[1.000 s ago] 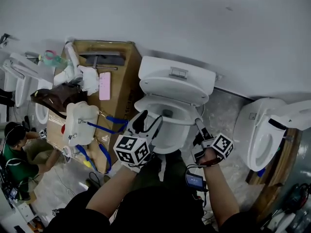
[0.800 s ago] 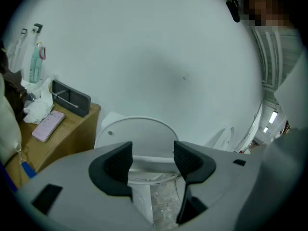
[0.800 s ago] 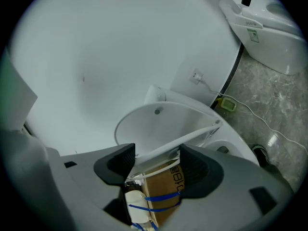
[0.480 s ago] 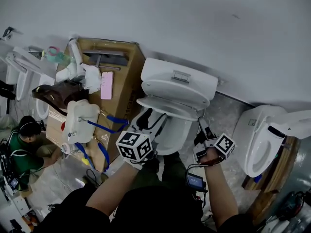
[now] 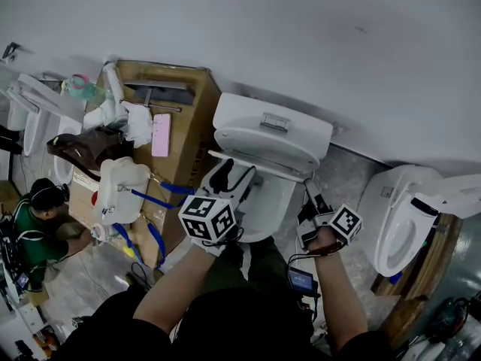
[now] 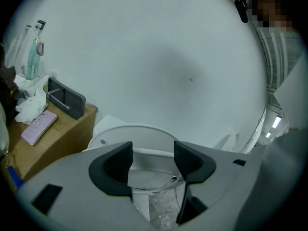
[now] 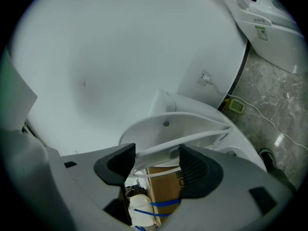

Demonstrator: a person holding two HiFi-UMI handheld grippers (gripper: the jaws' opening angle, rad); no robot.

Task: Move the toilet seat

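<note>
Grey marbled floor point(image 5: 343, 176) carried a white toilet point(image 5: 272, 135). A second toilet point(image 5: 397, 220) stood to its right, and a cardboard box point(image 5: 192, 119) just beside it at left. On the box top lay a pink phone point(image 5: 161, 134), a crumpled white cloth point(image 5: 136, 123) and a black holder point(image 5: 155, 92).

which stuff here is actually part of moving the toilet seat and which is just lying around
For the job: toilet seat, the toilet it belongs to, left gripper, right gripper, both open at the seat's edge.

Lying about: cardboard box, pink phone on it, bottle, second toilet at the right.
</note>
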